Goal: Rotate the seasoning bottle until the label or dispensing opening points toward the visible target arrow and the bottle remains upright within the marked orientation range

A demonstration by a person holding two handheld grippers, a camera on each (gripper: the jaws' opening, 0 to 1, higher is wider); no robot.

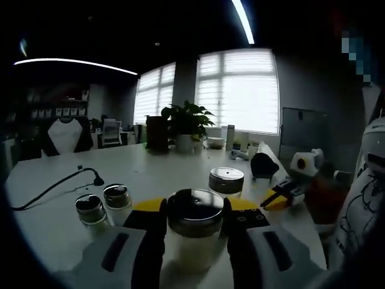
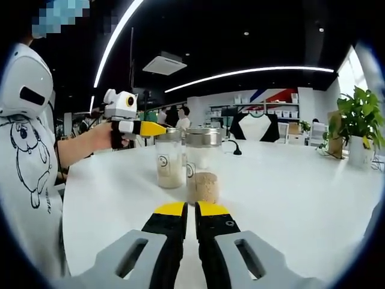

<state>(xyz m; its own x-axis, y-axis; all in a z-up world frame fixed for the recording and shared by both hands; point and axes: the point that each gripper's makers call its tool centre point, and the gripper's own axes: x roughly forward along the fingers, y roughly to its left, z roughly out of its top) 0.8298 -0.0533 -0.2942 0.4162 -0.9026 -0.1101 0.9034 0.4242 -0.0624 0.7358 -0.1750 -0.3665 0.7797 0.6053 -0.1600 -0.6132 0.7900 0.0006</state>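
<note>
Office, long white table [image 2: 289, 180], shelves [image 1: 57, 111], blinds [image 1: 240, 90]

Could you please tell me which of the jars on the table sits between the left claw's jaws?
The large jar with white contents, nearest the camera; the others stand apart behind.

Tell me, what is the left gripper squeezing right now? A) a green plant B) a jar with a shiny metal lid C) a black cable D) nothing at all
B: in the left gripper view, the left gripper has its two jaws closed against the sides of the jar with the shiny metal lid, which stands upright on the white table.
</note>
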